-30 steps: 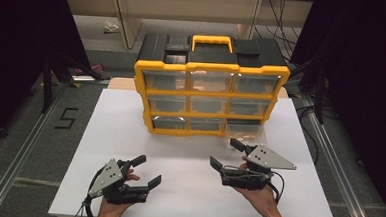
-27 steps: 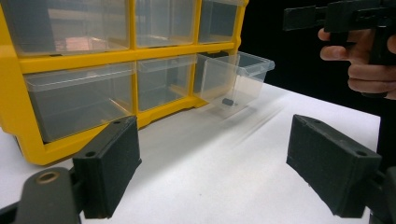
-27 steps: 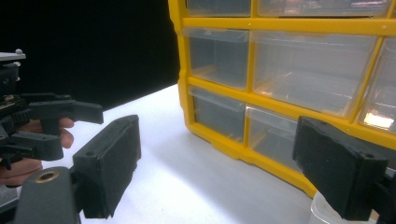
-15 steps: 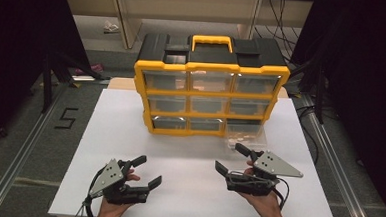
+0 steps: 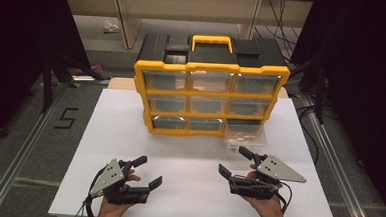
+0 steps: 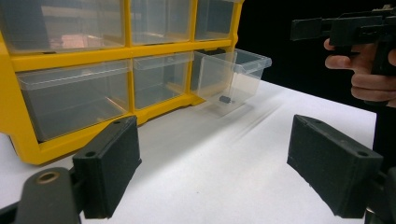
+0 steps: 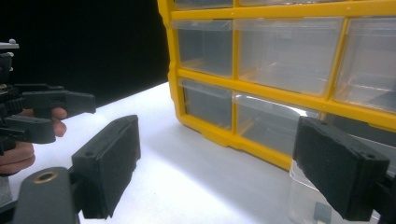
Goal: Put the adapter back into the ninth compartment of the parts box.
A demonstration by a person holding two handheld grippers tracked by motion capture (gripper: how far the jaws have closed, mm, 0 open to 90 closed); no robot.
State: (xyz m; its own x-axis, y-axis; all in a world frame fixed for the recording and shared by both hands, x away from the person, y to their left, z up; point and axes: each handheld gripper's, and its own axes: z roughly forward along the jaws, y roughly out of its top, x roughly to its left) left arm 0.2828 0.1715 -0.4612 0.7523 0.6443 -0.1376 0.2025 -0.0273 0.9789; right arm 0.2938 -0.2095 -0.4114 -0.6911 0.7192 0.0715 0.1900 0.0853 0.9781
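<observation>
Right in front of the yellow-and-black plastic drawer cabinet (image 5: 209, 89), at its bottom-right slot, got the small clear plastic drawer (image 5: 246, 136) pulled out onto the white tabletop (image 5: 188, 156), some little bits inside. Eased the right gripper (image 5: 233, 160) back from that cabinet a touch over the last second, jaws spread wide and holding nothing; same gaping, empty deal for the left gripper (image 5: 148, 170), well short of the cabinet. Probably means done pulling, so onto the contents next.
</observation>
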